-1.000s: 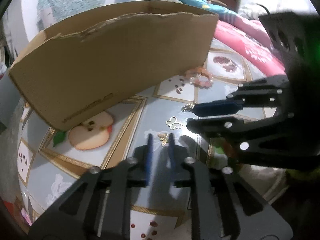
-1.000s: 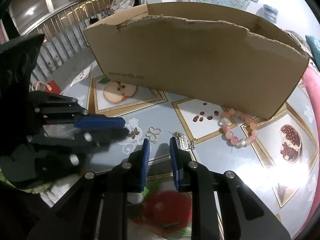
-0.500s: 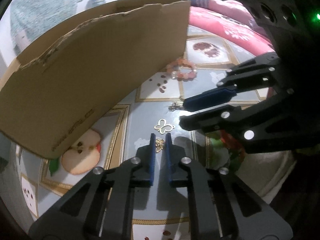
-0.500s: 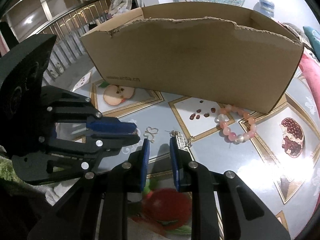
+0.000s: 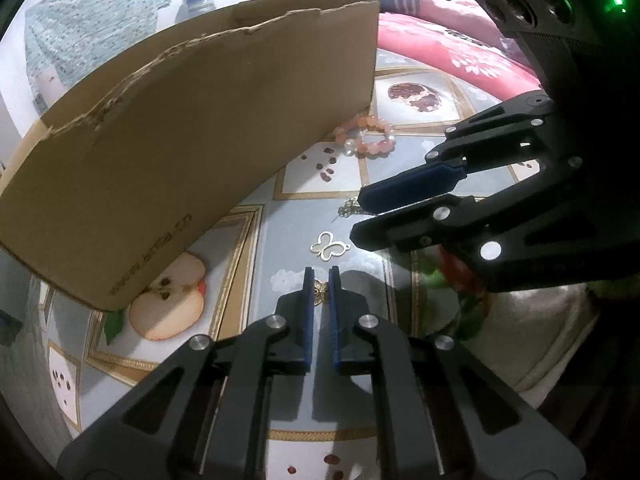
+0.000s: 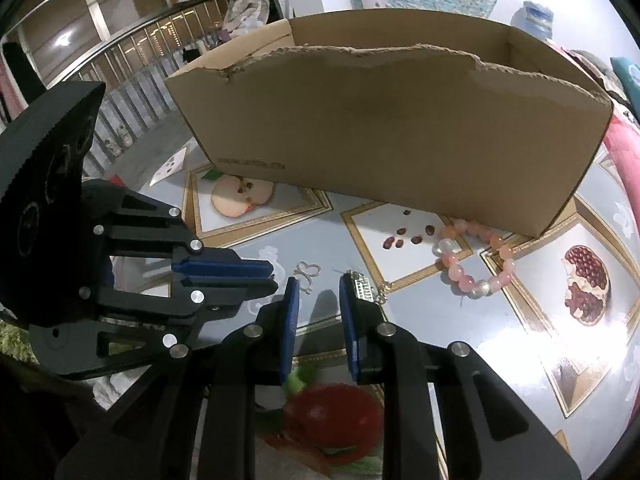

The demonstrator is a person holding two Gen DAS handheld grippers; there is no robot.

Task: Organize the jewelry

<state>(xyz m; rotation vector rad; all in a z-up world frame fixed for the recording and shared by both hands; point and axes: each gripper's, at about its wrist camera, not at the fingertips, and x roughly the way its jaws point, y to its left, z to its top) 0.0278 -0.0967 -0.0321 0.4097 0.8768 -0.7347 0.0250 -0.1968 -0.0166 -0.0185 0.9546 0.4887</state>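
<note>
A small gold charm (image 5: 319, 289) sits between my left gripper's (image 5: 320, 276) blue pads, which have closed in on it on the tablecloth. A gold butterfly outline pendant (image 5: 329, 245) lies just ahead of it; it also shows in the right wrist view (image 6: 308, 271). My right gripper (image 6: 318, 286) is open above the cloth, with a silver chain piece (image 6: 362, 288) by its right finger. A pink bead bracelet (image 6: 474, 258) lies near the box corner. The tall cardboard box (image 6: 384, 132) stands behind.
The table has a fruit-print cloth (image 6: 520, 320). A pink patterned cushion (image 5: 448, 56) lies at the far right. Railings (image 6: 132, 80) run behind the box on the left. The two grippers are close together, tips almost meeting.
My left gripper has moved forward and its pads have narrowed around the gold charm. The right gripper has held its place and stayed open.
</note>
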